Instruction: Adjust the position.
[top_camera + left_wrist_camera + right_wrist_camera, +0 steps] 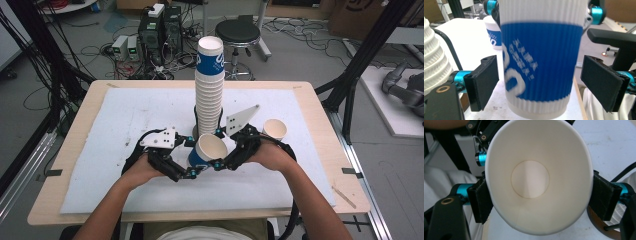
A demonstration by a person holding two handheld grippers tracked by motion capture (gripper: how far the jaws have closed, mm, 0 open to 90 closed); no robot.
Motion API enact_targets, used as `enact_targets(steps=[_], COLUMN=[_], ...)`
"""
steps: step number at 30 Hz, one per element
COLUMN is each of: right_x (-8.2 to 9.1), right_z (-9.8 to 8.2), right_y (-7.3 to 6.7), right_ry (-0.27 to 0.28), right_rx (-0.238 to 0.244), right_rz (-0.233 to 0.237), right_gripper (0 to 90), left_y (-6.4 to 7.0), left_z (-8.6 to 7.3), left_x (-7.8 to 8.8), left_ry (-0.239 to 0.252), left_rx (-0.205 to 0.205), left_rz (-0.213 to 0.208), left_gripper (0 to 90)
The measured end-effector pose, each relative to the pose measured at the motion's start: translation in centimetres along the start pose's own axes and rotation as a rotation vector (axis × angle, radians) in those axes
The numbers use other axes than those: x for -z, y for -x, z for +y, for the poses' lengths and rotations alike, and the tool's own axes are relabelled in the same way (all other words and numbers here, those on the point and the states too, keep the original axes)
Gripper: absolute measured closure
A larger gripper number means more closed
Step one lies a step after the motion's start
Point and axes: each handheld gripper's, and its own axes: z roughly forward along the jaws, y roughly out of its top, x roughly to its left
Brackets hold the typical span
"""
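A white ribbed paper cup [207, 150] with a blue band hangs tilted just above the white mat, in front of the tall cup stack [209, 85]. My right gripper [218, 164] is shut on its rim. In the right gripper view the pads [480, 200] squeeze the cup's mouth [531, 180] into an oval between the right gripper's [541, 198] jaws. My left gripper [191, 172] sits at the cup's lower body. In the left gripper view the cup [541, 50] stands between the left gripper's [541, 82] jaws, with a gap at each pad [484, 82], so it is open.
A single upright cup [274, 129] stands on the mat [125, 125] right of the stack; it is also the cup [492, 35] behind the held one. The stack's side [434, 57] is close on the left. A black stool [237, 32] and cables lie beyond the table.
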Motion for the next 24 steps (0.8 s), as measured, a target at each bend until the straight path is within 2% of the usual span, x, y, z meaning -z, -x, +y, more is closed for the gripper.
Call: enact_targets(steps=[1, 4, 7, 14, 24], right_x=[-0.2, -0.5, -0.9, -2.0, -2.3], right_z=[0.3, 0.9, 1.3, 1.6, 1.7], right_y=[0.0, -0.1, -0.2, -0.5, -0.7], right_ry=[-0.022, -0.050, -0.080, -0.150, -0.167], right_rx=[0.013, 0.023, 0.045, 0.067, 0.077], right_rz=[-0.001, 0.020, 0.020, 0.031, 0.052], right_gripper=[18.6, 18.6, 18.6, 18.6, 18.5], left_y=[0.1, 0.2, 0.3, 0.5, 0.5], left_z=[0.1, 0.3, 0.3, 0.2, 0.1], left_x=[0.0, -0.1, -0.3, -0.7, -0.9], left_ry=[-0.021, -0.034, -0.053, -0.115, -0.131], left_rx=[-0.010, -0.017, -0.021, -0.043, -0.056], left_rz=[0.004, -0.007, -0.016, -0.032, -0.051], left_gripper=[15.0, 15.4, 16.0, 20.3, 24.1])
